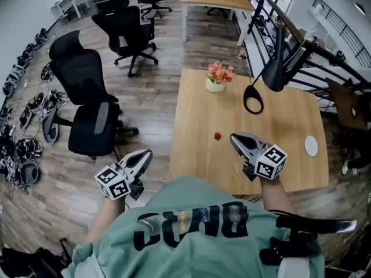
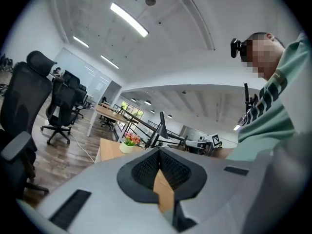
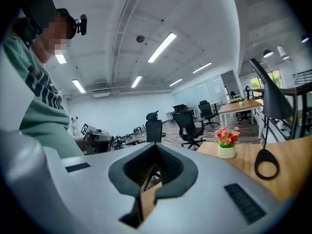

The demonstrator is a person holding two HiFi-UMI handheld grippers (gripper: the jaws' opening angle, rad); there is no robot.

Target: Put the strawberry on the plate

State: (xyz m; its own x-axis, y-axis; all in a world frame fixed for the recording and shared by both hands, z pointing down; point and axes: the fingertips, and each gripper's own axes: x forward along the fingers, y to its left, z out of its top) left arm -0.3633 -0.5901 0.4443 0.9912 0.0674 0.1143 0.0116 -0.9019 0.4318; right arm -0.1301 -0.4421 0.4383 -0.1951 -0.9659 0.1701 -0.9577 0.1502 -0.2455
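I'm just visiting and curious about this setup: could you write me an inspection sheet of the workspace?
Surface: light wooden table, mostly bare.
Job's things: small red strawberry lying on the table, well apart from the small round white plate, which is empty, near the right edge.
Clutter: white pot of pink flowers; black desk lamp with a ring base.
Grippers: left gripper shut, empty, over the floor beside the table; right gripper shut, empty, over the table just right of the strawberry.
Cables: thin pale cable on the floor.
Surroundings: black office chairs, wood-plank floor, gear piled along the left wall.
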